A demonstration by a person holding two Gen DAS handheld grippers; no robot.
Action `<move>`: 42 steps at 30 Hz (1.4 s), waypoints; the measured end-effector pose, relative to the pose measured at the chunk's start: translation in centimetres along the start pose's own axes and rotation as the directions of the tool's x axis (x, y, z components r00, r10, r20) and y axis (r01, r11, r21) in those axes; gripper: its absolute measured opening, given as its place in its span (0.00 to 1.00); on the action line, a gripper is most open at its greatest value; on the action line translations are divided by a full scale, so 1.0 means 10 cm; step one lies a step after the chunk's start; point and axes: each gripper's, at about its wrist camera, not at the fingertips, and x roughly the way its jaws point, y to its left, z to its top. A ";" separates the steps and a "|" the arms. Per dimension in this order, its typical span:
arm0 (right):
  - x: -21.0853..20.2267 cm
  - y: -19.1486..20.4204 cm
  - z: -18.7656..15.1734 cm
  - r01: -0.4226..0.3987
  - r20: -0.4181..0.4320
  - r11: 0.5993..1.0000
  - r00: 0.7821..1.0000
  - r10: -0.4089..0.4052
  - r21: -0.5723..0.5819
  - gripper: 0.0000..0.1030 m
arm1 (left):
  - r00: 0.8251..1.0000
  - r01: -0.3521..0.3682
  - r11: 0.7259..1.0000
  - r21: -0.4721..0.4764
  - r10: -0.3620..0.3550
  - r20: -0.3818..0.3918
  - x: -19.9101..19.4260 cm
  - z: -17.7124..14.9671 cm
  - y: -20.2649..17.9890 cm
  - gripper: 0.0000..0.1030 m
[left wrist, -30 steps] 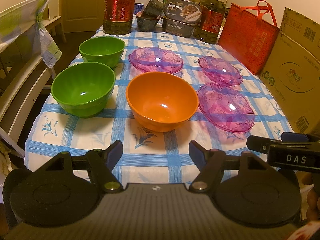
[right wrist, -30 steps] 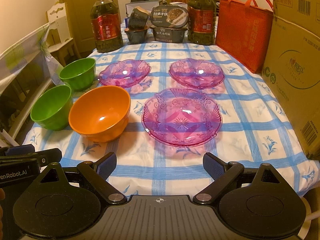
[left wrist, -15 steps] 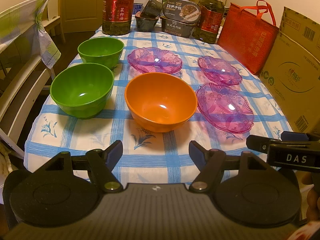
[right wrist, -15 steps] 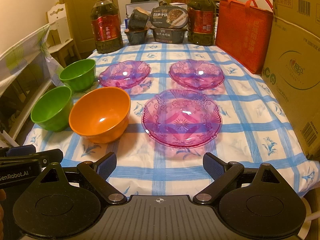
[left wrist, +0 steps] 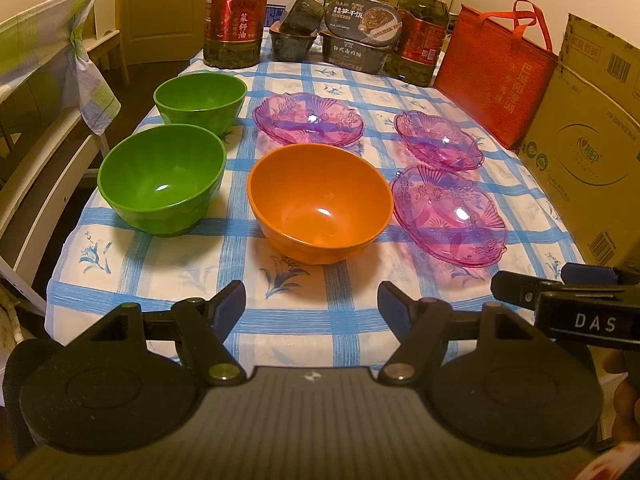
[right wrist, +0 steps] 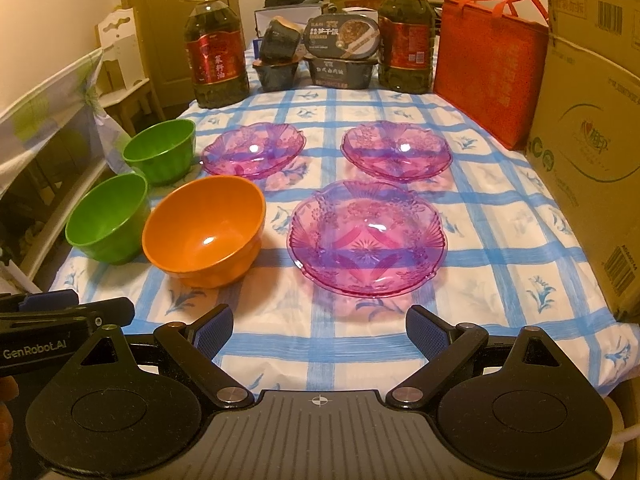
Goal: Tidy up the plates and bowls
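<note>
Blue-checked cloth (left wrist: 352,304) covered the table, with oil jugs (left wrist: 234,12), boxed meals (left wrist: 356,40), a red bag (left wrist: 496,76) and a carton (left wrist: 588,152) crowding its far end and right side. Nothing had been stacked yet: three bowls and three plates lay apart on the cloth, all of them empty.

The left gripper (left wrist: 312,306) hung over the near edge with its jaws spread wide and nothing between them. The right gripper (right wrist: 320,330) hung just beside it, likewise wide and empty.

The orange bowl (left wrist: 320,204) sat straight ahead of the left gripper, mouth up, its rim nearly in line with the gap between the fingers. To its left stood the near green bowl (left wrist: 160,180), and behind that the far green bowl (left wrist: 200,100), close to it but not touching. The left hand looked nearer to all three.

The near plate (right wrist: 366,236) lay straight ahead of the right gripper, flat, just right of the orange bowl. Beyond it were the far right plate (right wrist: 396,150) and the far left plate (right wrist: 252,150), each well apart from the others.

My guess is that the bowls suit the left hand and the plates the right. A plate's thin scalloped rim lies low on the cloth, so the fingers would probably have to come in shallow to pinch it.
</note>
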 end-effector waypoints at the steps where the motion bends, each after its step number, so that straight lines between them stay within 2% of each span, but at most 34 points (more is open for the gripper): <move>1: 0.00 0.01 -0.02 0.000 0.001 1.000 1.000 0.000 -0.001 0.91 | 1.000 0.000 1.000 0.001 0.000 -0.001 0.00 0.00 -0.01 0.68; 31: 0.02 0.01 -0.06 0.001 -0.001 1.000 1.000 -0.001 0.002 0.91 | 1.000 0.008 1.000 0.000 -0.008 -0.003 0.01 -0.03 -0.08 0.68; 36: 0.02 -0.06 -0.06 0.016 0.010 1.000 1.000 -0.016 0.020 0.91 | 0.999 0.037 0.999 -0.011 -0.037 -0.006 0.03 -0.01 -0.12 0.68; 42: 0.04 -0.32 -0.02 0.058 0.024 0.995 0.998 -0.060 0.080 0.91 | 0.994 0.102 0.994 -0.043 -0.103 -0.021 0.16 0.10 -0.19 0.68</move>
